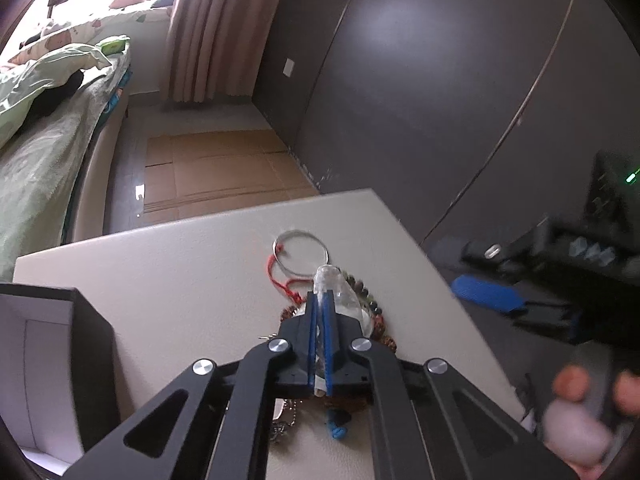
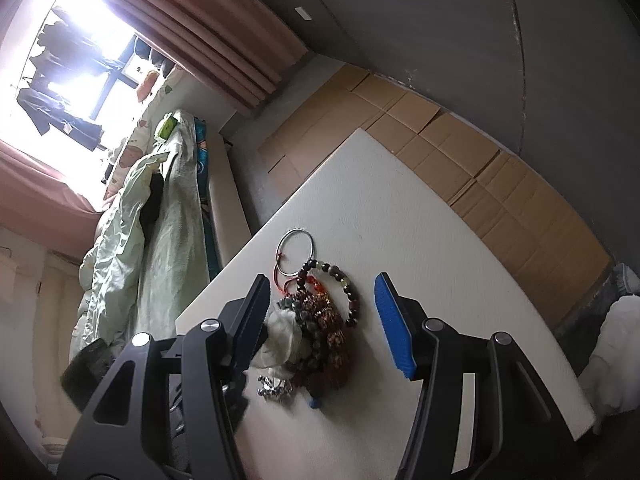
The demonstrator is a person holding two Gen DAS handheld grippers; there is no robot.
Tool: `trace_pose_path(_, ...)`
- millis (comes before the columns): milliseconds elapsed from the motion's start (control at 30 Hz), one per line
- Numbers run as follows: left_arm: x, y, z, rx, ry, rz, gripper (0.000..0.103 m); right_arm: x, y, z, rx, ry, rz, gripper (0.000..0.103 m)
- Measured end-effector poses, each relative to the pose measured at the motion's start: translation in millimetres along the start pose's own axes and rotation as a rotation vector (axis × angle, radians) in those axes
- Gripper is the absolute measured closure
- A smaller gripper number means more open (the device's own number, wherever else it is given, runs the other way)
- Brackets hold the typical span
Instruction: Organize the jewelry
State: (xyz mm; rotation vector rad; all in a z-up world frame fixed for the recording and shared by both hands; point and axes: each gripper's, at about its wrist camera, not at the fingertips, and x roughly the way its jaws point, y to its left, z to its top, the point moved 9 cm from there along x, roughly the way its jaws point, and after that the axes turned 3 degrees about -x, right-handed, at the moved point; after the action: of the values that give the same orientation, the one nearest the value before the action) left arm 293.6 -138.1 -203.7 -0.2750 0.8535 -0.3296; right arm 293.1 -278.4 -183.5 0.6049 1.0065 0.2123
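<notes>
white table (image 2: 420, 220) holds beads (image 2: 332, 320); left gripper (image 1: 320, 300) clenched on clear bag (image 1: 340, 292), right gripper (image 2: 320, 312) released at 6 o'clock

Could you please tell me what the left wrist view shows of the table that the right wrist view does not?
Only the left wrist view shows the open dark box at the table's left edge, the left gripper shut on a clear plastic bag, and the right gripper from the side. Only the right wrist view shows the full bead bracelet loop and the right gripper's own open jaws over the pile. Both share the white table, the silver bangle, the red cord and the ball chain.
</notes>
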Motion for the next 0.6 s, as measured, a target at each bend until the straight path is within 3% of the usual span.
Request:
trace_pose_path(267,-38.4,13.1,8.8,-0.042,-0.050,-0.021,0.103,24.6,19.4,-14.9,-0.081,0.068,-0.007,0.062)
trace_pose_path(600,-80.0,22.7,15.9,-0.061,-0.112,-0.033,0.103,50.9,29.3,-30.3,-0.157,0.121,-0.066,0.063)
